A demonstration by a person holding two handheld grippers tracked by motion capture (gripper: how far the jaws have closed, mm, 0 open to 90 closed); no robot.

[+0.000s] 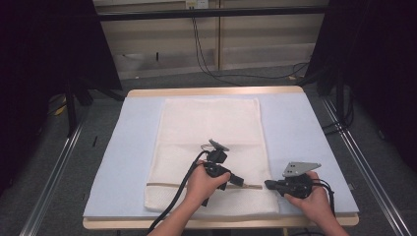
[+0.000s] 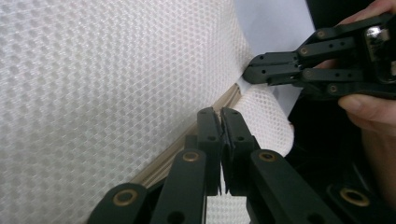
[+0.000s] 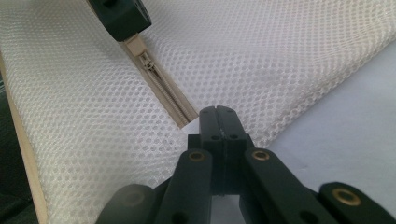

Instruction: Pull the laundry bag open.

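Together, two grippers, left gripper (image 1: 239, 180) and right gripper (image 1: 268, 184), pinch one mesh bag's (image 1: 211, 128) single zipper (image 3: 161, 91).

A white mesh bag (image 1: 211, 147) lies flat on a pale blue mat (image 1: 305, 137) covering the table. The left gripper (image 1: 241, 181) sits over the tan zipper strip (image 1: 167, 185) near the bag's front edge, pointing right. The right gripper (image 1: 269, 184) points left at the bag's right edge, tip close to the left one.
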